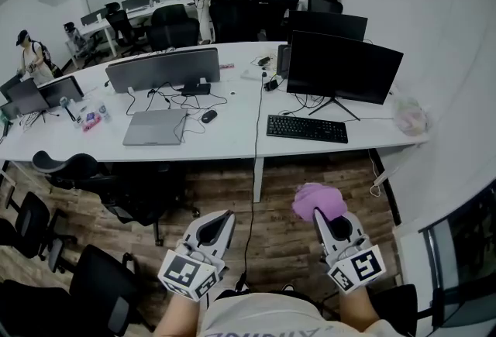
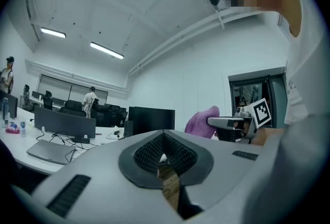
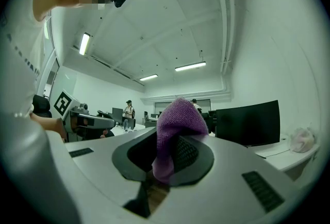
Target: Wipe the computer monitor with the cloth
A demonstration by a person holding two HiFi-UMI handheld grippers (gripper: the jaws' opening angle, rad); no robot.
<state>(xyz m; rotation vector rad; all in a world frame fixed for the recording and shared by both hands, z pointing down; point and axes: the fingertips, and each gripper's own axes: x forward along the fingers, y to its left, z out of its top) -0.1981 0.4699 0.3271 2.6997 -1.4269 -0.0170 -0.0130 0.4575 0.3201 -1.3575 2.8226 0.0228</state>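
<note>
Right gripper (image 1: 318, 214) pinches the purple cloth (image 1: 316, 199). Left gripper (image 1: 225, 216) has its jaws pressed together, empty. Monitor (image 1: 342, 67) at 12 o'clock on the desk (image 1: 232, 140), with the keyboard (image 1: 307, 128) between.

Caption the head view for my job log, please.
Right gripper clamps a purple cloth, left gripper empty, both held short of the white desk's black monitor.

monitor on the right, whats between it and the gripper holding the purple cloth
Head view: bare wood floor, the desk edge, then a black keyboard in front of the monitor.
</note>
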